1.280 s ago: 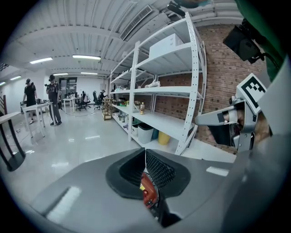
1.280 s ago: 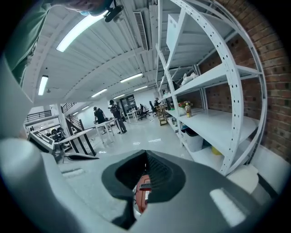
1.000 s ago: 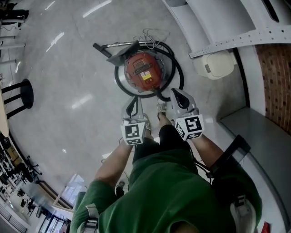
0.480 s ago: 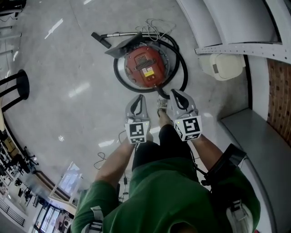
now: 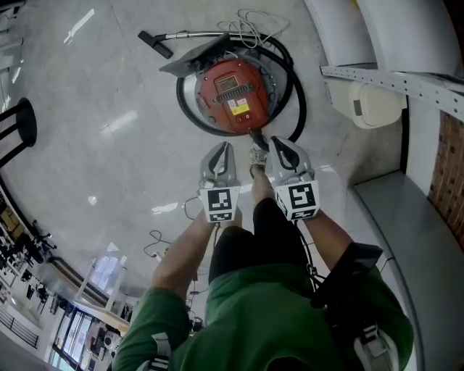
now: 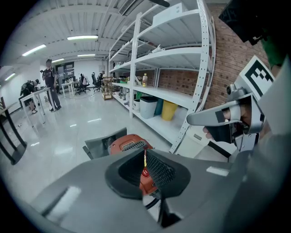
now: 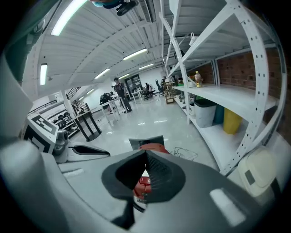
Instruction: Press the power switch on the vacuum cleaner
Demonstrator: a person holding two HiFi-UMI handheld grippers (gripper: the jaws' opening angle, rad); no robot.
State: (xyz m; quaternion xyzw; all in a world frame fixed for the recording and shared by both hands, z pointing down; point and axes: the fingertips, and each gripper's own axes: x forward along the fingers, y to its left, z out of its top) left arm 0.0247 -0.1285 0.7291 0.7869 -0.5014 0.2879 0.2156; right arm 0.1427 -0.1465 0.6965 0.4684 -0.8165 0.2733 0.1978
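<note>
A: One red, round plastic canister vacuum cleaner [image 5: 232,94] stands on the glossy grey floor [image 5: 101,152], ahead of both grippers and well below them. Where is its power switch?

B: It cannot be picked out from the head view. The top shows only a dark grille and a yellow label. A thick black hose [image 5: 296,109] loops around the body. A grey flap [image 5: 194,59] and a metal wand with a black nozzle [image 5: 190,33] lie on the far side, beside a tangle of thin white cord [image 5: 255,22].

A: And the state of the claws?

B: The left gripper [image 5: 223,149] and the right gripper [image 5: 280,145] are both clenched and empty. Each gripper view shows the jaw tips meeting, with the red body visible beyond them.

A: What could go wrong from here?

B: Three things, as a judgement. First, a closed tip lowered without a clear sight of the switch may land on the grille or the label, so nothing is pressed. Second, the canister probably rolls, so a slanted push could shove it away instead of depressing the switch. Third, the hose lies just beside the person's foot [image 5: 258,156], so a step forward could catch it and drag the machine. The white shelf upright [image 5: 391,80] and the cream bin [image 5: 373,105] stand near the right side, which leaves little room there.
</note>
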